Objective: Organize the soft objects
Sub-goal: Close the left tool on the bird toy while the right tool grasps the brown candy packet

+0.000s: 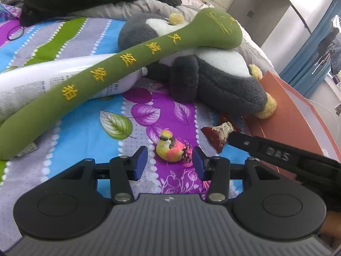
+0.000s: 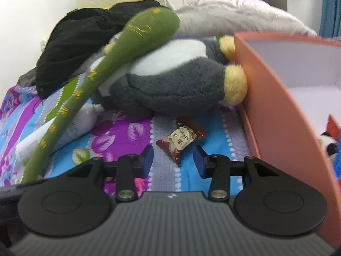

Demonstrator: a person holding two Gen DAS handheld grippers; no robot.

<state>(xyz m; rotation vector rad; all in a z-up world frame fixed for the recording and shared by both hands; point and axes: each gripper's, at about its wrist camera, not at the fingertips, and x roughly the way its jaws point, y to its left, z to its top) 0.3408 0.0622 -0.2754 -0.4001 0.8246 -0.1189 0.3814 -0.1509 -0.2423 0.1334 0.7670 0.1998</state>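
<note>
Left wrist view
Left gripper (image 1: 170, 163): jaws apart and empty, blue pads flanking the small bird toy without touching it.
Bird toy (image 1: 170, 150): yellow and pink, lying on the patterned bedsheet (image 1: 85, 132), at 12 o'clock just ahead of the pads.
Green plush stick (image 1: 119, 68): long, yellow embroidery, running from 8 o'clock up to 1 o'clock, its head resting on the grey plush.
Grey plush (image 1: 215, 81): grey and white with yellow tips, lying at 1 o'clock against the orange box (image 1: 283, 111).
White tube (image 1: 32, 85): under the green stick, at 10 o'clock.
Candy wrapper (image 1: 219, 136): brown, at 2 o'clock, beside the tip of the right gripper (image 1: 236, 137).

Right wrist view
Right gripper (image 2: 173, 162): jaws apart, nothing gripped; the candy wrapper (image 2: 181, 141) lies just ahead between the pads, untouched.
Grey plush (image 2: 177, 91): at 12 o'clock, its yellow foot touching the orange box (image 2: 275, 111) wall.
Orange box: at 3 o'clock, open; small items inside, too cropped to name.
Green plush stick (image 2: 96, 74): leaning from 8 o'clock to 11 o'clock over the plush.
</note>
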